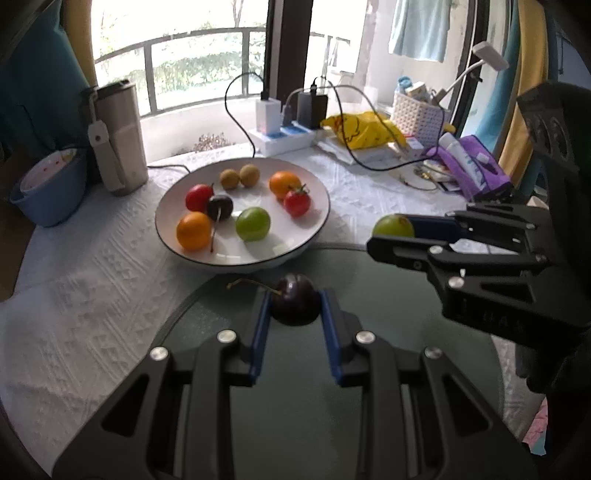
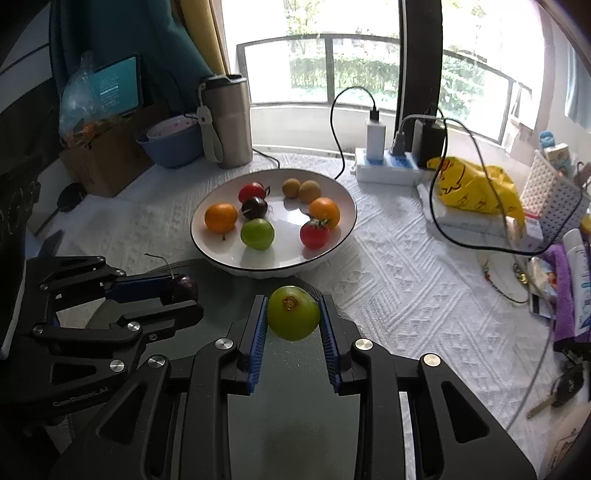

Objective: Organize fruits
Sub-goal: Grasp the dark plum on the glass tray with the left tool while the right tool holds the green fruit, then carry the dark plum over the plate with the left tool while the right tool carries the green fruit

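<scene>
The white bowl (image 2: 343, 225) looked like glossy glazed ceramic. Under it lay a white cloth (image 2: 406, 280) with a raised woven pattern, matt. The tumbler (image 2: 229, 122) at the table's far edge was brushed metal. A smooth dark glass disc (image 1: 369, 288) covered the near edge.

This is a lived-in home, a room beside a balcony. A glass door with a railing (image 2: 369, 40) and greenery outside, a garment (image 1: 421, 29) hung to dry and curtains (image 2: 207, 33) say so. The surface wears a white textured cloth (image 2: 406, 288) crowded with household clutter: a travel mug (image 1: 118, 136), a power strip (image 2: 388, 166) with chargers, a yellow plastic bag (image 2: 476, 192), a white basket (image 1: 417, 118) and a dish of fruit (image 2: 340, 236).
</scene>
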`<state>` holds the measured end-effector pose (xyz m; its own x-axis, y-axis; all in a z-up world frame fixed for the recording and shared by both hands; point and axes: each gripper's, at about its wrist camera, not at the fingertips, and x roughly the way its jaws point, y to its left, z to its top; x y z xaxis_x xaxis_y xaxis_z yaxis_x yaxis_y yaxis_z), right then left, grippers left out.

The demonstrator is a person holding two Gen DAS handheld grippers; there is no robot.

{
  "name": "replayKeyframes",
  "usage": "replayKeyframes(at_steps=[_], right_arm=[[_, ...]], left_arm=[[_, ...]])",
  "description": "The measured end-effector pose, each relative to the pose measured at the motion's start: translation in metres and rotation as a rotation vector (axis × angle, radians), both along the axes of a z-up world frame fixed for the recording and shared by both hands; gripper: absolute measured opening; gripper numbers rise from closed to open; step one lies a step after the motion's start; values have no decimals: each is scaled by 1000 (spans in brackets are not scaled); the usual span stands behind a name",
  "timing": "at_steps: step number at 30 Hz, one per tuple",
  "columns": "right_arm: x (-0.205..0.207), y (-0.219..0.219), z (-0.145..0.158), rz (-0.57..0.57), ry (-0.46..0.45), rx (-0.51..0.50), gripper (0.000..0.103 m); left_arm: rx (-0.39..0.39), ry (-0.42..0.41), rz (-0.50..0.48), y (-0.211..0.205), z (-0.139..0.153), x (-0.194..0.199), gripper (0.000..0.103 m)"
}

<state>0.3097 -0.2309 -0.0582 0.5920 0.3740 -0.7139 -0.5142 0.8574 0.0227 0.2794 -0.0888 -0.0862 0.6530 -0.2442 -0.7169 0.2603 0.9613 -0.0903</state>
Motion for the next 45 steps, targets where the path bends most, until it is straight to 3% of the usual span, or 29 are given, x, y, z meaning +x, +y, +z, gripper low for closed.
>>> replayKeyframes(at_steps=[27,35,45], right_arm=[[-53,1,66,-6,-156,7,30],[-42,-3,86,-2,-196,22,30],[2,13,70,23,-145,15,30]], left_arm=[[0,-173,22,16,75,-57,28],[-2,-227,52,23,94,-44,28],[-17,-187,84,38,74,4,28]])
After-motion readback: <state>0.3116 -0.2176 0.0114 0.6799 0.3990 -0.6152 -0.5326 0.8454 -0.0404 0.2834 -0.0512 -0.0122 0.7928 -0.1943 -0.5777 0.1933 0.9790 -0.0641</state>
